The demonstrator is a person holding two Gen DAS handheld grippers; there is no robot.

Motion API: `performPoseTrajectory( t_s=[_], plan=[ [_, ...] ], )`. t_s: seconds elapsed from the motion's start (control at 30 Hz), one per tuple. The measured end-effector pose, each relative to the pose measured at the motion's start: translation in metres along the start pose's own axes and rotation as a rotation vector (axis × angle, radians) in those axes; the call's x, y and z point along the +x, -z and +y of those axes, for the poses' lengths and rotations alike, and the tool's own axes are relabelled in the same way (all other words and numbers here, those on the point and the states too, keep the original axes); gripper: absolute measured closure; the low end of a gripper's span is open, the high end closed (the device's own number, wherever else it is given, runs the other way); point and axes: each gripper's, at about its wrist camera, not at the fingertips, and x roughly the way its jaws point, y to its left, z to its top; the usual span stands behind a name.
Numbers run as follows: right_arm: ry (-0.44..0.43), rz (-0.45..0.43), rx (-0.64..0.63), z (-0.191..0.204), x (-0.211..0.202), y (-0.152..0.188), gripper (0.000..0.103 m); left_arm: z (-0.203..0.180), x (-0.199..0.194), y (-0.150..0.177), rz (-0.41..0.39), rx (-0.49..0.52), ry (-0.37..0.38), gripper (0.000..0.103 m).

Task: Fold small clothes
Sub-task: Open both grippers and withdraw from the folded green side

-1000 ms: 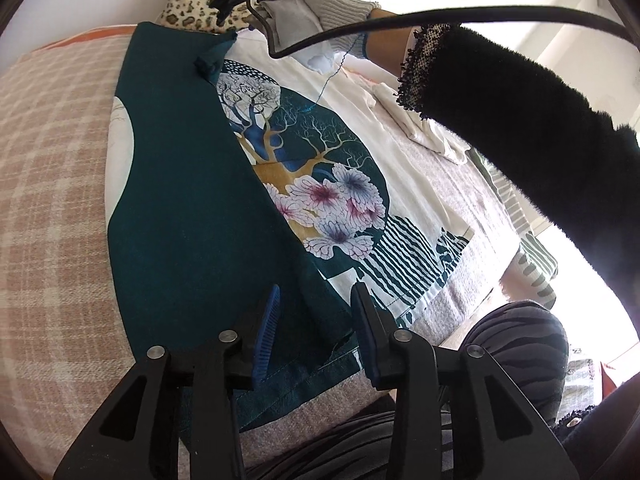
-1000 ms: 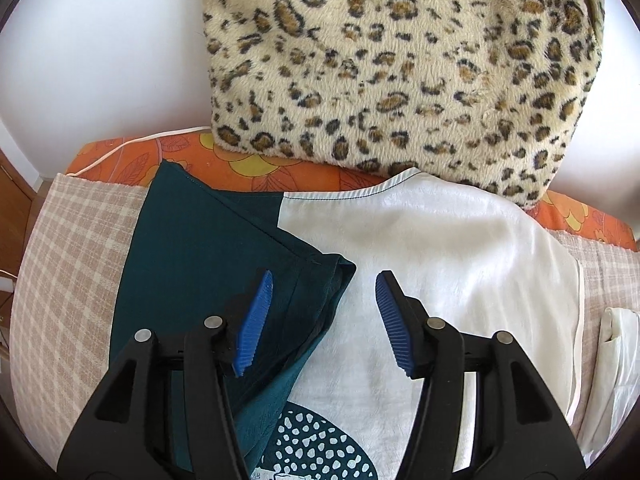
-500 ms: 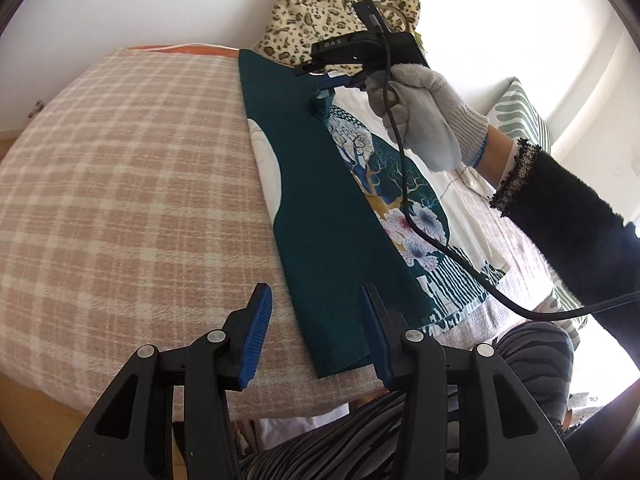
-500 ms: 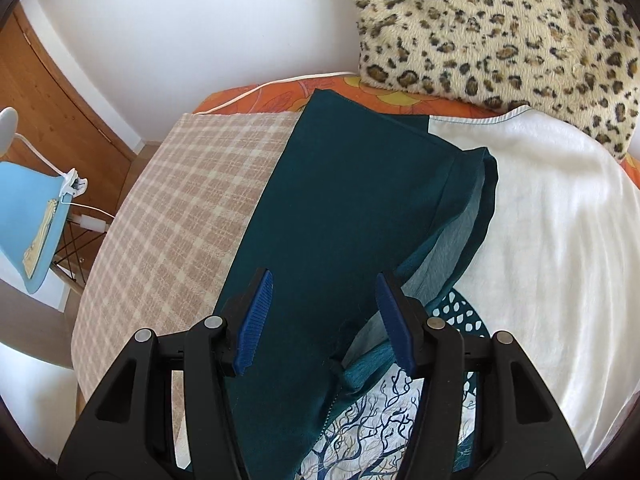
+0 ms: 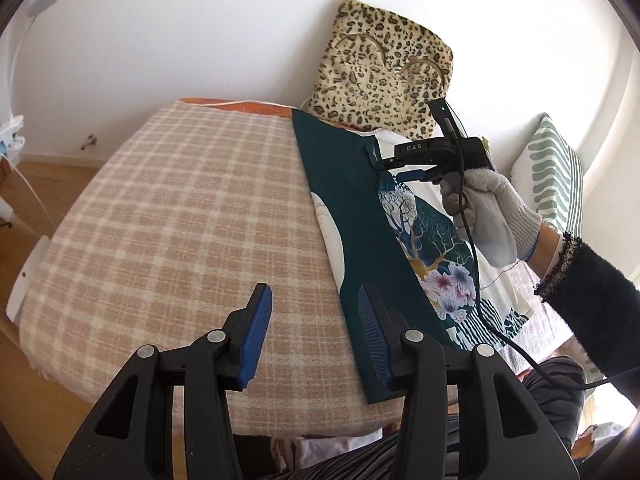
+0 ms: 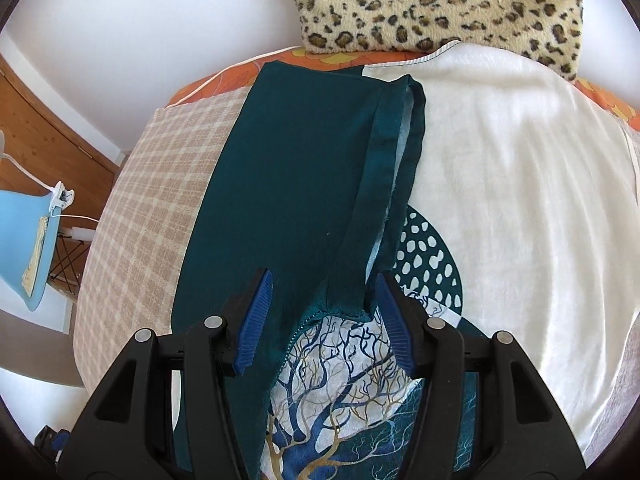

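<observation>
A dark green and white shirt with a tree picture [image 6: 304,184] lies on a bed with a pink checked blanket [image 5: 180,216], near a fuzzy leopard-spot pillow [image 5: 384,80] by the white wall [image 5: 200,28]. The left gripper [image 5: 314,334] hangs over the blanket with fingers spread, holding nothing. The right gripper [image 6: 324,318] has spread fingers around the folded green sleeve [image 6: 380,184]; I cannot tell if they touch it.
</observation>
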Motion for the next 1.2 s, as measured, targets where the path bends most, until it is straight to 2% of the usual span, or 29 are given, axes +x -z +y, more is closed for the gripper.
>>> performPoseTrajectory(
  t_s=[0.1, 0.23, 0.47, 0.77, 0.97, 1.2],
  plan=[
    [-0.012, -0.041, 0.018, -0.008, -0.027, 0.008, 0.046, -0.007, -0.008, -0.015, -0.023, 0.030, -0.013, 0.059],
    [-0.005, -0.096, 0.002, -0.010, -0.068, 0.024, 0.046, -0.021, -0.017, -0.033, -0.046, 0.055, 0.011, 0.059],
    [-0.006, -0.185, 0.026, -0.031, -0.144, 0.052, 0.045, -0.066, -0.027, -0.065, -0.090, 0.144, 0.045, 0.059],
    [0.050, -0.282, 0.062, -0.074, -0.224, 0.079, 0.042, -0.128, -0.034, -0.092, -0.109, 0.255, 0.110, 0.059],
    [0.083, -0.320, 0.097, -0.107, -0.256, 0.100, 0.041, -0.172, -0.024, -0.093, -0.104, 0.316, 0.169, 0.059],
    [0.097, -0.351, 0.153, -0.148, -0.278, 0.115, 0.041, -0.228, 0.017, -0.064, -0.009, 0.392, 0.260, 0.059]
  ],
)
